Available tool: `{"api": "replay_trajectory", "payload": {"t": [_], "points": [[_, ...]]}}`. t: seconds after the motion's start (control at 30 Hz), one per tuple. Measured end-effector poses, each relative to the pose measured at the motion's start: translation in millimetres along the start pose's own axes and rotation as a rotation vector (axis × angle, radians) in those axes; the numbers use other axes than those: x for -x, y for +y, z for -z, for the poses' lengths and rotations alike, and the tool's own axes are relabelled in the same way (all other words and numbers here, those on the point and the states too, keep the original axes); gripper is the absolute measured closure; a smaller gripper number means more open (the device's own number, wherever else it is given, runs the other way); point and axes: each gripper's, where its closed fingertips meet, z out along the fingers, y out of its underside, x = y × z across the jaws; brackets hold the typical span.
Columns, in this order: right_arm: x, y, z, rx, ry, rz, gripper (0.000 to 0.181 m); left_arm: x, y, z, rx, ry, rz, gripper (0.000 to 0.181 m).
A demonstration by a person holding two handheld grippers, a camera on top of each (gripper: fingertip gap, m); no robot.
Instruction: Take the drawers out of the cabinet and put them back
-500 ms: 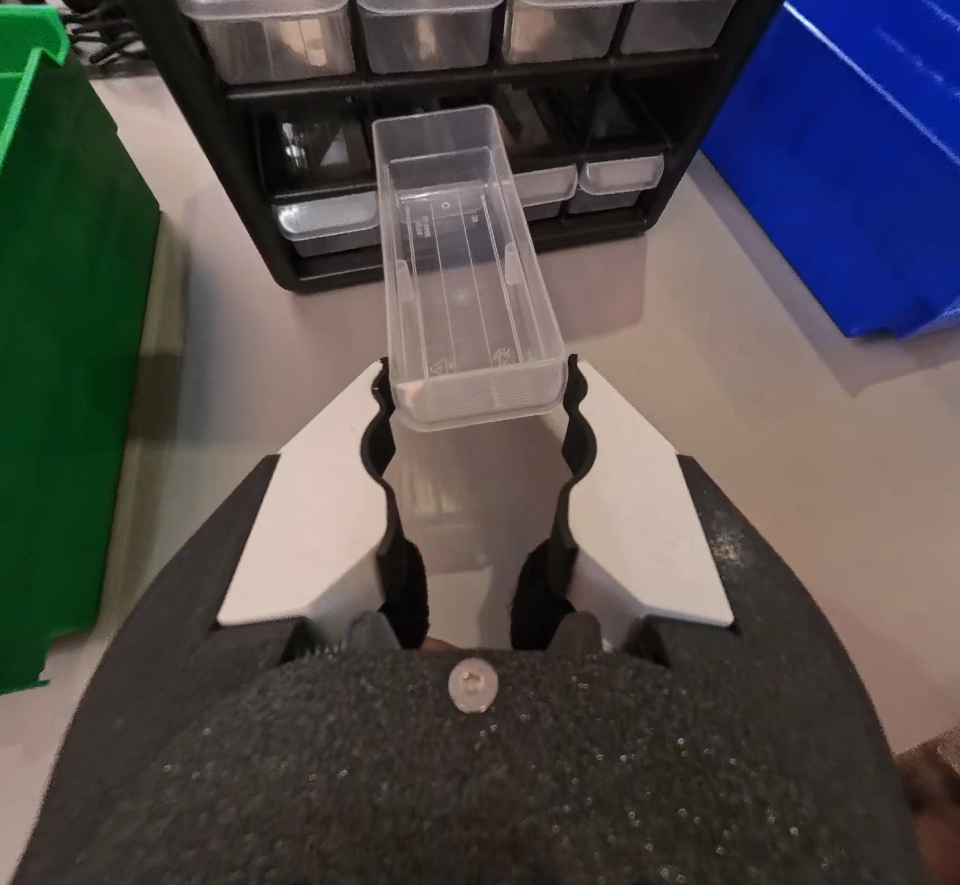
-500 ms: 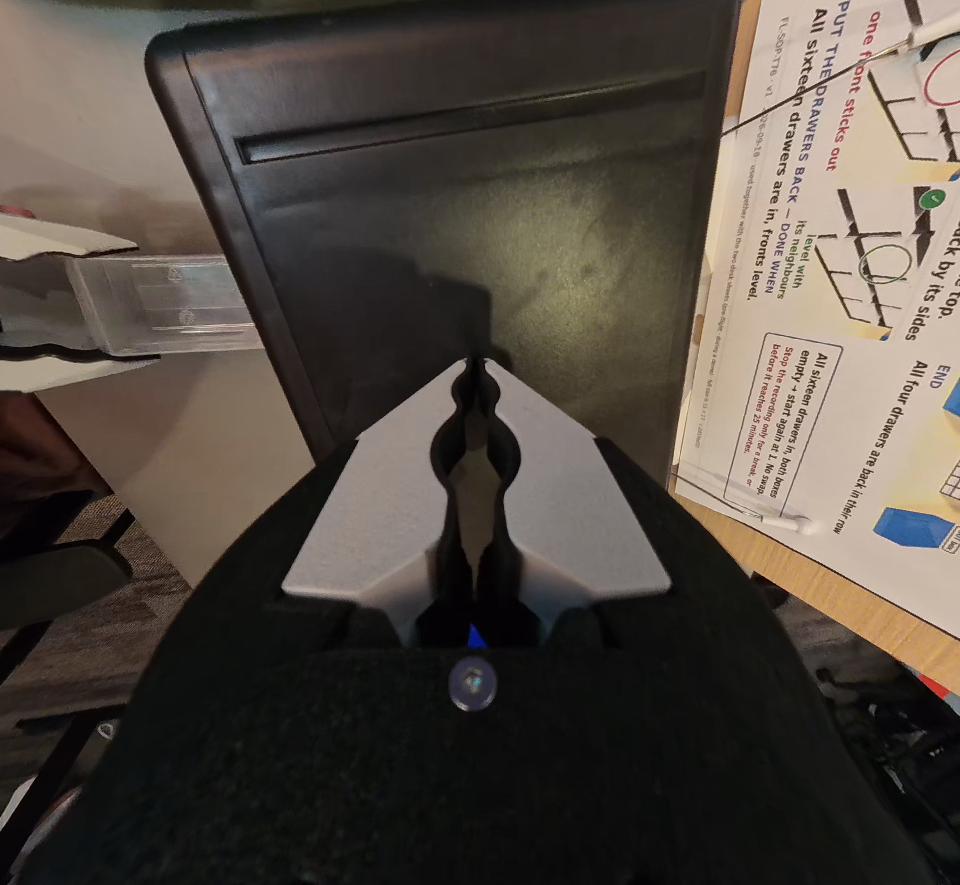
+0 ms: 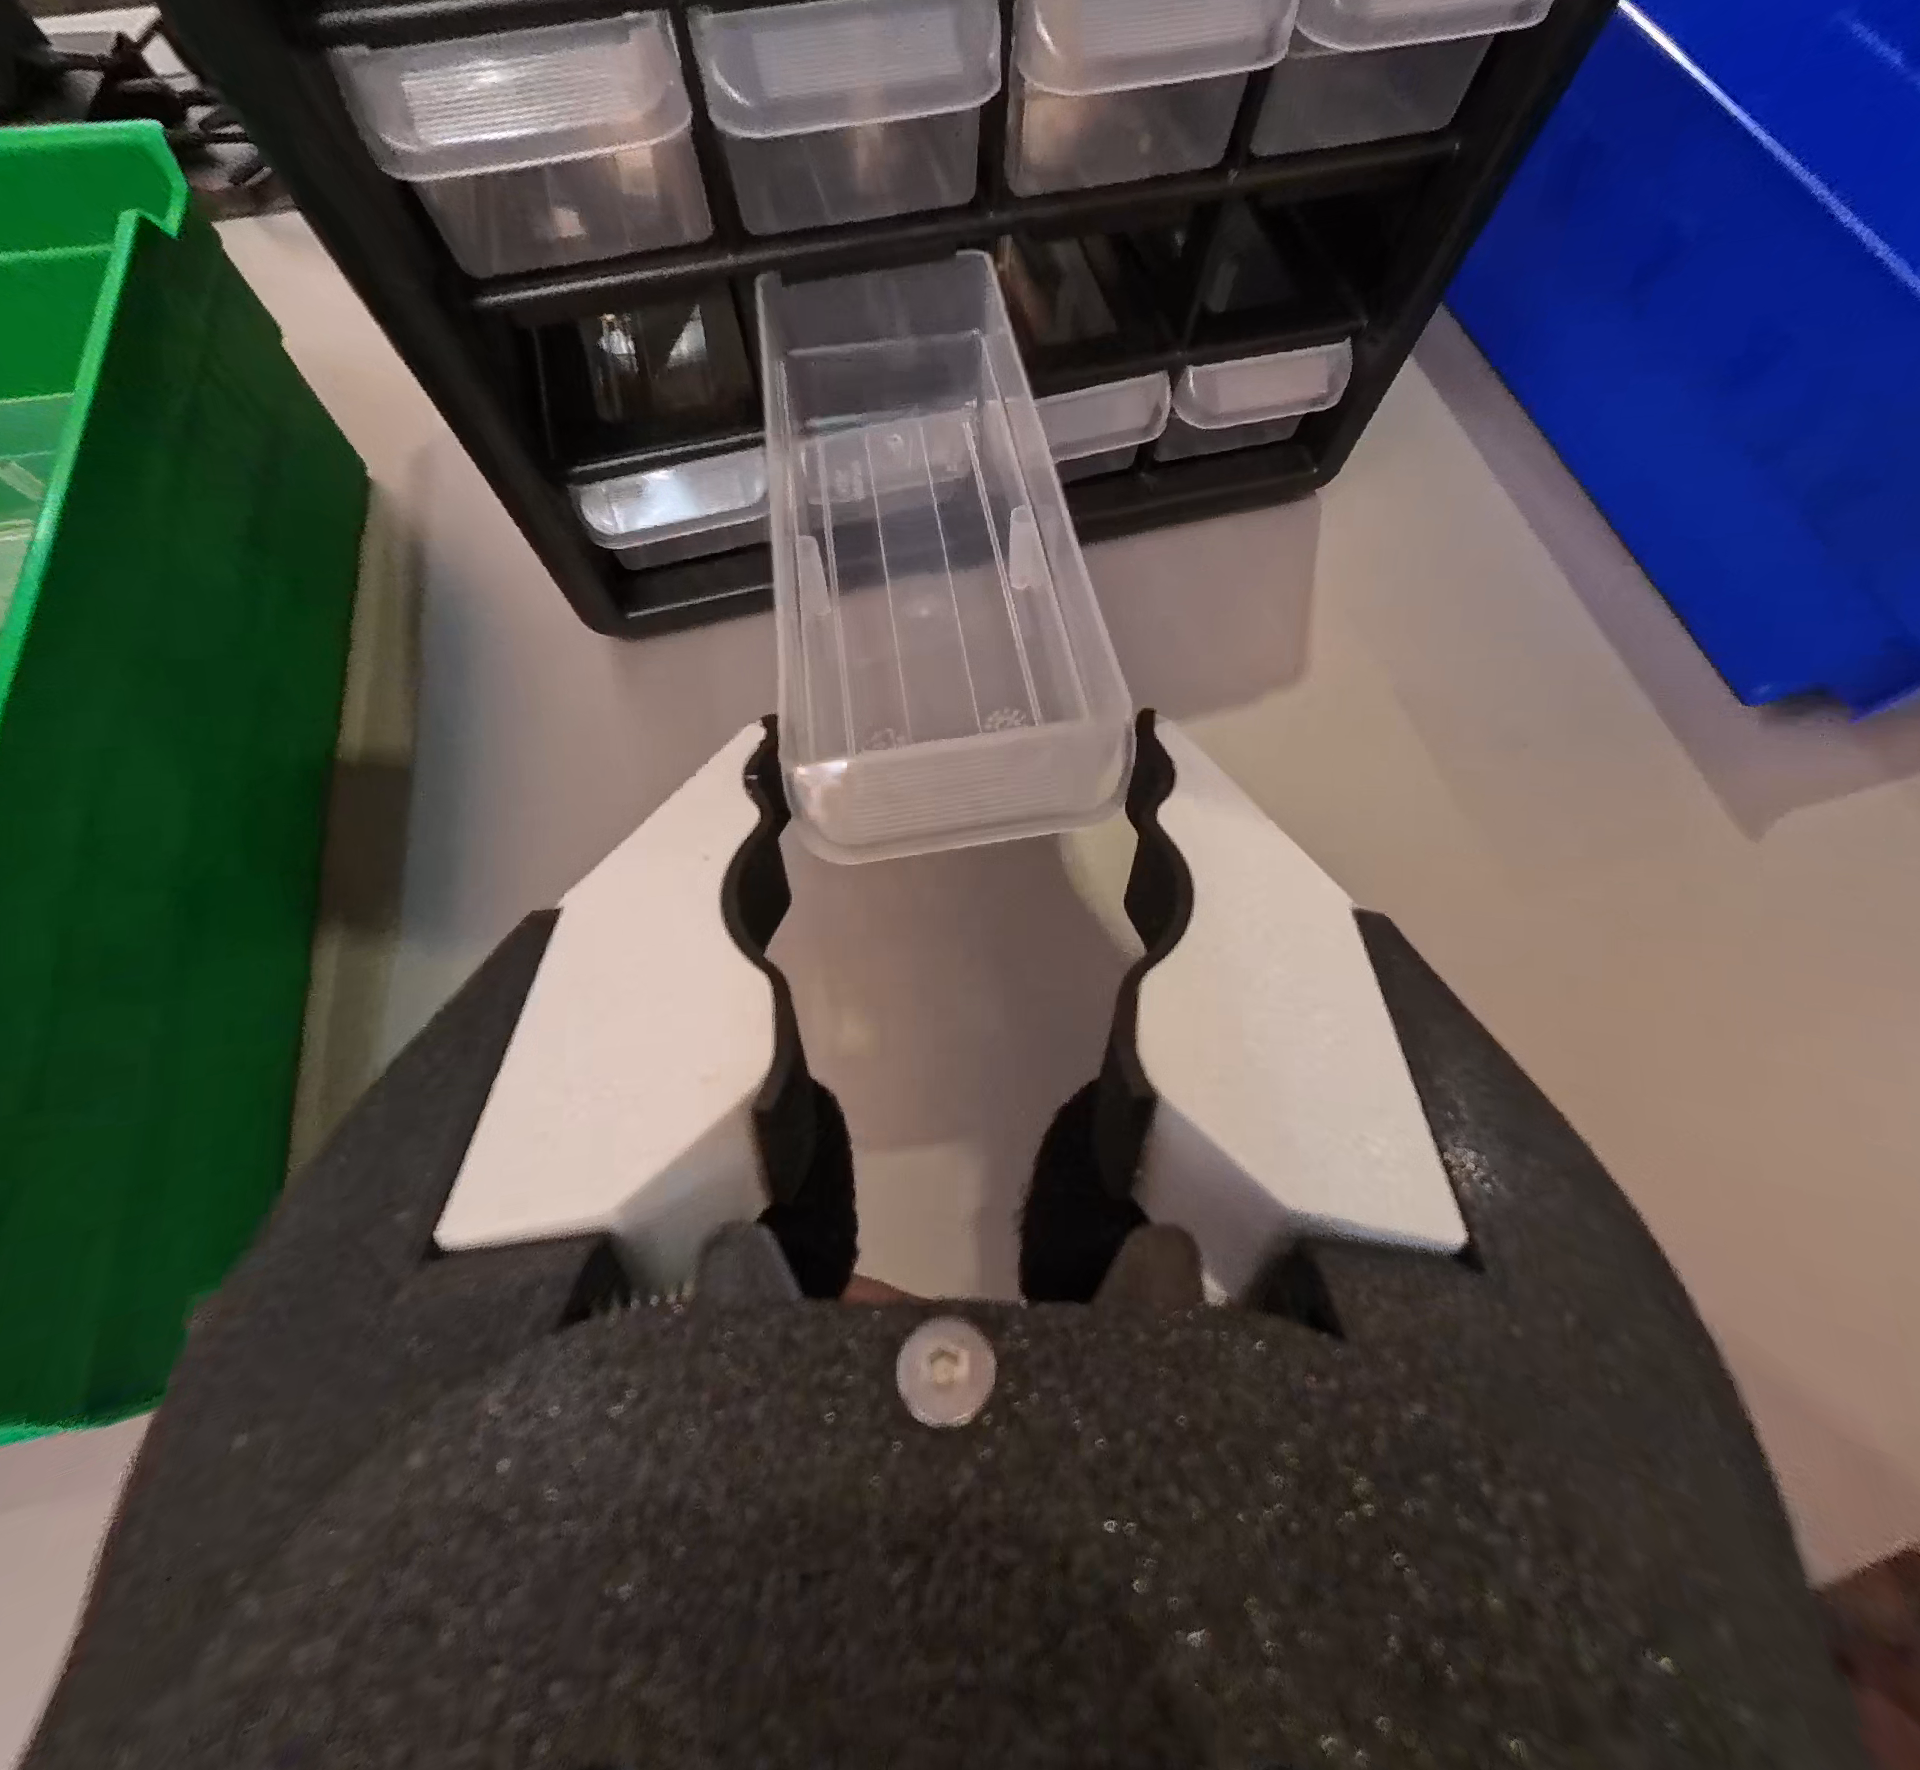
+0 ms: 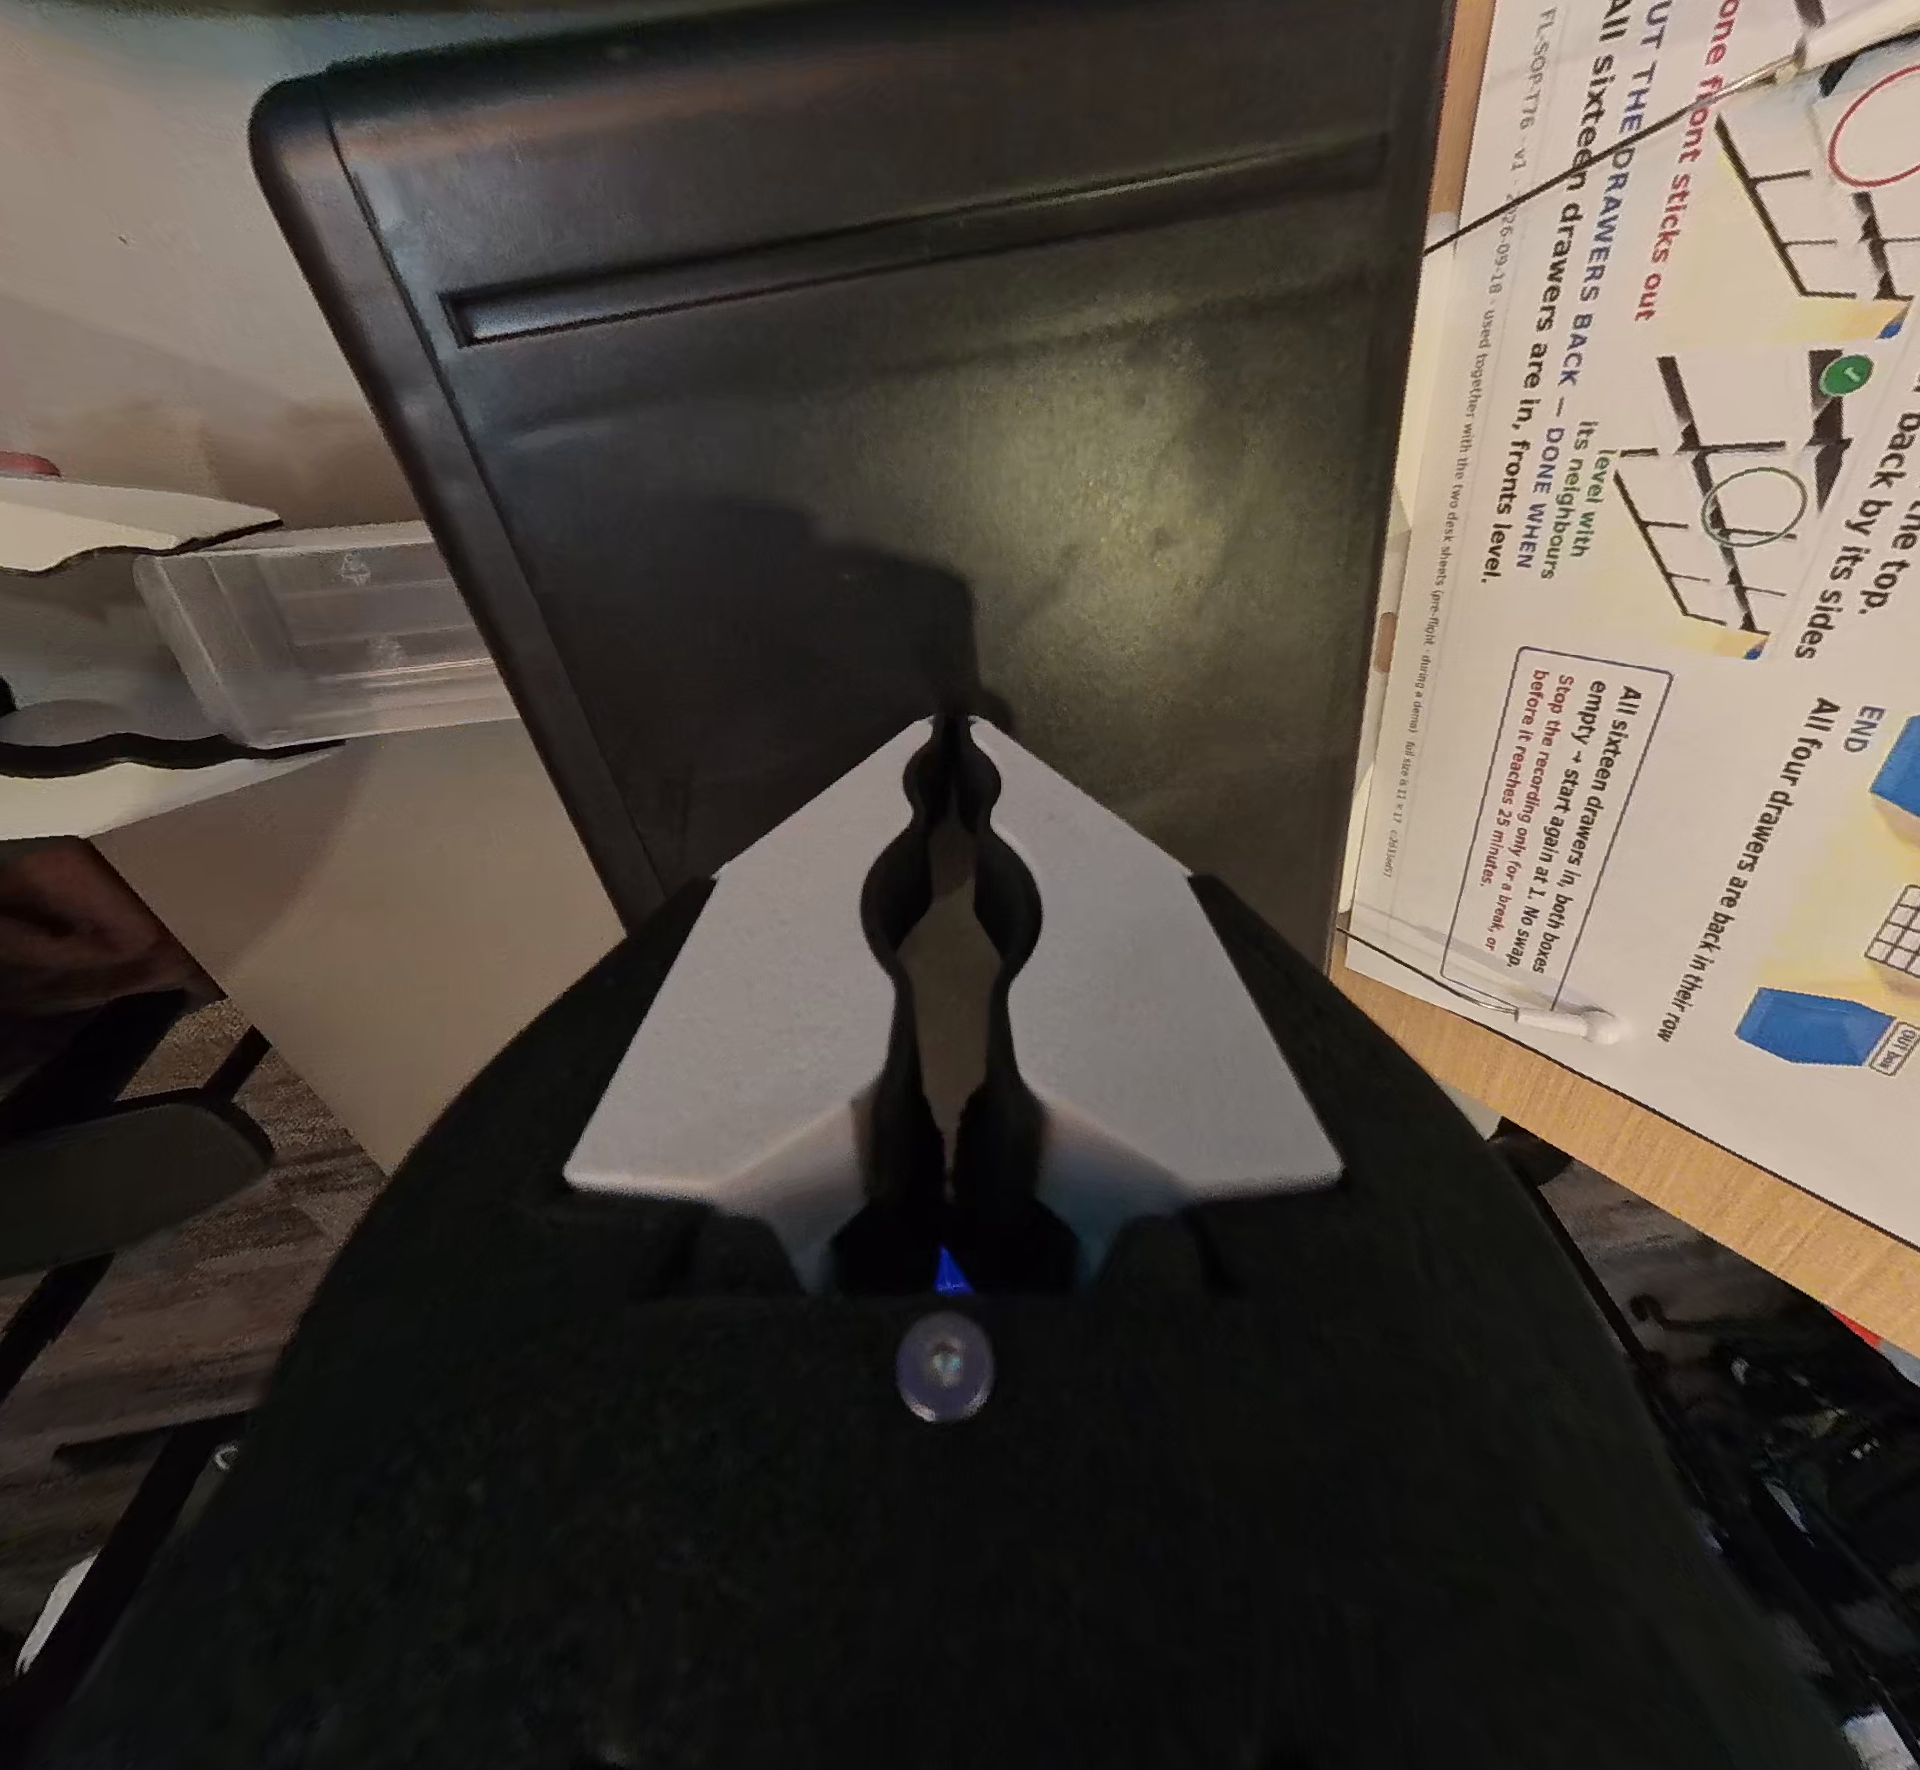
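The black cabinet [image 3: 416, 286] stands on the table with clear drawers in its upper rows and several empty slots in its third row. My left gripper [image 3: 956, 754] is shut on the front end of a clear empty drawer [image 3: 935, 640], one finger on each side. The drawer's rear end sits at the mouth of the third row's second slot. In the right wrist view the drawer [image 4: 343, 629] sticks out from the cabinet's front at the left. My right gripper [image 4: 951, 723] is shut and empty, its tips close to the cabinet's black side wall [image 4: 935, 318].
A green bin [image 3: 156, 681] stands left of the cabinet and a blue bin [image 3: 1714, 370] right of it. The pale table [image 3: 1403, 941] lies between them. A printed sheet [image 4: 1662, 577] on a wooden board lies right of the cabinet.
The cabinet sits lower and a little larger in the left wrist view, with another row of drawers showing. The drawer stays held. The right gripper has hardly moved.
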Motion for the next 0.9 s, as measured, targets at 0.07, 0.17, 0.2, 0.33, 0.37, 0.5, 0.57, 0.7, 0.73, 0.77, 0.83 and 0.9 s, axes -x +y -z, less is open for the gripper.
{"api": "replay_trajectory", "payload": {"t": [0.07, 0.17, 0.2, 0.33, 0.37, 0.5, 0.57, 0.7, 0.73, 0.77, 0.83, 0.9], "points": [[0.0, -0.1, 0.0, 0.009, 0.002, 0.003, 0.181, 0.0, -1.3, -1.8, -0.013, -0.016, -0.002, 0.117], [0.1, -0.1, -0.1, 0.019, 0.002, 0.006, 0.181, -1.8, -3.6, -5.7, -0.047, -0.05, -0.011, 0.117], [0.1, -0.1, 0.0, 0.021, 0.003, 0.007, 0.181, -2.9, -4.1, -8.0, -0.059, -0.06, -0.012, 0.117], [0.1, 0.0, -0.1, 0.022, -0.003, 0.004, 0.181, -4.3, -7.3, -23.9, -0.094, -0.091, -0.003, 0.117], [0.1, -0.1, -0.1, 0.021, -0.005, 0.002, 0.181, -3.5, -9.3, -29.1, -0.101, -0.1, -0.004, 0.117], [0.1, -0.1, -0.1, 0.017, -0.016, -0.005, 0.181, 3.1, -20.8, -53.4, -0.118, -0.112, 0.023, 0.117], [0.1, -0.1, -0.1, 0.018, -0.018, -0.007, 0.181, 6.9, -28.6, -65.2, -0.132, -0.122, 0.032, 0.116], [0.0, -0.1, -0.1, 0.029, -0.02, -0.007, 0.181, 12.4, -44.4, -86.2, -0.162, -0.141, 0.029, 0.117], [0.0, 0.0, -0.2, 0.032, -0.02, -0.006, 0.181, 13.9, -47.5, -90.2, -0.165, -0.145, 0.028, 0.117], [0.1, -0.1, -0.2, 0.034, -0.02, -0.006, 0.181, 14.4, -50.6, -93.4, -0.172, -0.142, 0.028, 0.116], [0.0, 0.0, -0.1, 0.035, -0.023, -0.008, 0.181, 14.6, -53.1, -96.8, -0.184, -0.133, 0.035, 0.113], [0.0, -0.1, -0.2, 0.033, -0.031, -0.012, 0.181, 13.5, -48.3, -92.5, -0.191, -0.121, 0.056, 0.102]]}}
